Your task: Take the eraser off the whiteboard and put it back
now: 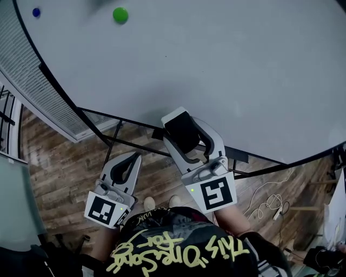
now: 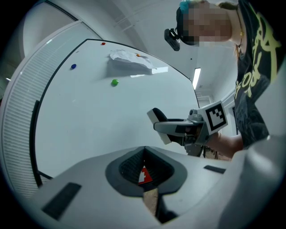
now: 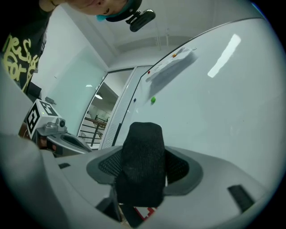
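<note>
The eraser (image 1: 181,130), black felt with a white back, sits between the jaws of my right gripper (image 1: 186,135), which is shut on it just below the whiteboard's lower edge. In the right gripper view the eraser (image 3: 143,163) fills the space between the jaws, its felt toward the camera. The left gripper view shows the right gripper (image 2: 163,127) holding the eraser (image 2: 157,117) a short way off the whiteboard (image 2: 116,116). My left gripper (image 1: 127,169) hangs lower left, jaws closed together with nothing in them; the left gripper (image 2: 144,166) shows the same in its own view.
On the whiteboard (image 1: 216,70) are a green magnet (image 1: 120,14), a blue magnet (image 1: 36,12) and a crumpled paper (image 2: 129,60) pinned near the top. The board's black frame stand (image 1: 124,142) stands over a wood floor. A white cable (image 1: 267,203) lies at right.
</note>
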